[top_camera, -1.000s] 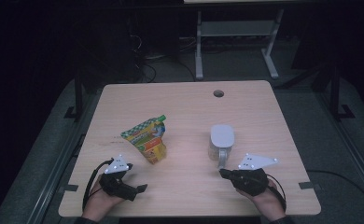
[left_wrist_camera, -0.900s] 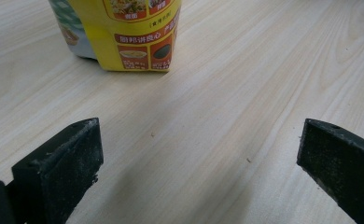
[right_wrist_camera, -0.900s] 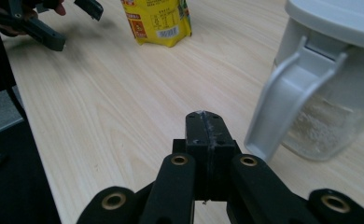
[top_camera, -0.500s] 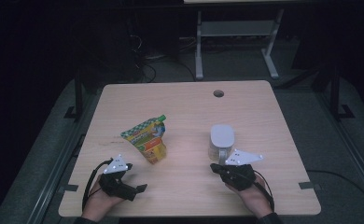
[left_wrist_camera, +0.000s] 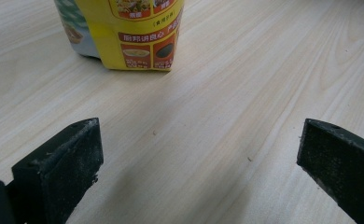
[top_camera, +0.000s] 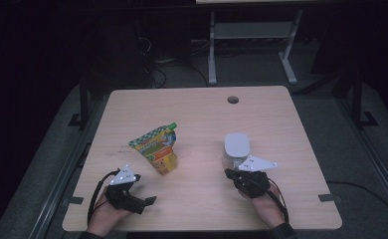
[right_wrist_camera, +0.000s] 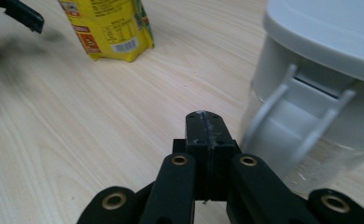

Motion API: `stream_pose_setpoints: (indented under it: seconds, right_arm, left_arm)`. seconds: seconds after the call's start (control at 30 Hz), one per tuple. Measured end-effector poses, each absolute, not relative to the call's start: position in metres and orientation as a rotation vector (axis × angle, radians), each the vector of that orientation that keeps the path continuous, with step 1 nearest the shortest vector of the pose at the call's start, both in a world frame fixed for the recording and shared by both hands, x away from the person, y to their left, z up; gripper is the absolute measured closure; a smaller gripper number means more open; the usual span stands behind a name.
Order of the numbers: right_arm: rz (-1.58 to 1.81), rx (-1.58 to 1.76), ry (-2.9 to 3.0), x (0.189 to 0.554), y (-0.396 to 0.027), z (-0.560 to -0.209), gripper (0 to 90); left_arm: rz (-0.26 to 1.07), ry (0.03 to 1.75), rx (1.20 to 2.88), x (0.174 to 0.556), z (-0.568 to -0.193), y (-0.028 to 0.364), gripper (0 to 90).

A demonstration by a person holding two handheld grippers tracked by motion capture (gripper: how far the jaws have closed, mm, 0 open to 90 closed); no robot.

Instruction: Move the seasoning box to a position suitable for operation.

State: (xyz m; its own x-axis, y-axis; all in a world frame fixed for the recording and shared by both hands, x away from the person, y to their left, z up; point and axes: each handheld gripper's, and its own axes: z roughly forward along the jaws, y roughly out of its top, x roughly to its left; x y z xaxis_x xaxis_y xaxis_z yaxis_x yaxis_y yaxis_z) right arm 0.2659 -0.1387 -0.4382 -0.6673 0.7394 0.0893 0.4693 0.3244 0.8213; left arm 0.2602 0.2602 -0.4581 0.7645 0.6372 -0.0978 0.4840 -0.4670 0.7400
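Observation:
A yellow and green printed pouch stands left of the middle of the wooden table. In the left gripper view the pouch is ahead of my left gripper, whose jaws are wide open over bare wood. In the high view the left gripper lies near the front edge. A clear container with a grey-white clip lid stands right of the middle. My right gripper is shut with nothing in it. Its tip sits close beside the container, by the lid's latch.
A round cable hole is in the table's far side. A white metal stand and cables are on the floor behind the table. The right gripper view also shows the pouch and the left gripper farther off.
My right hand has slid left along the front of the table and now sits just before the container. The left hand, the pouch and the container have stayed put.

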Motion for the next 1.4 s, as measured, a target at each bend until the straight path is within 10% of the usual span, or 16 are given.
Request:
stream_pose_setpoints:
  seconds: [1.4]
  right_arm:
    - [1.249, 1.14, 2.238, 0.272, -0.2, -0.439, 89.9]
  left_arm:
    - [0.244, 0.831, 2.163, 0.259, -0.458, 0.261, 0.0]
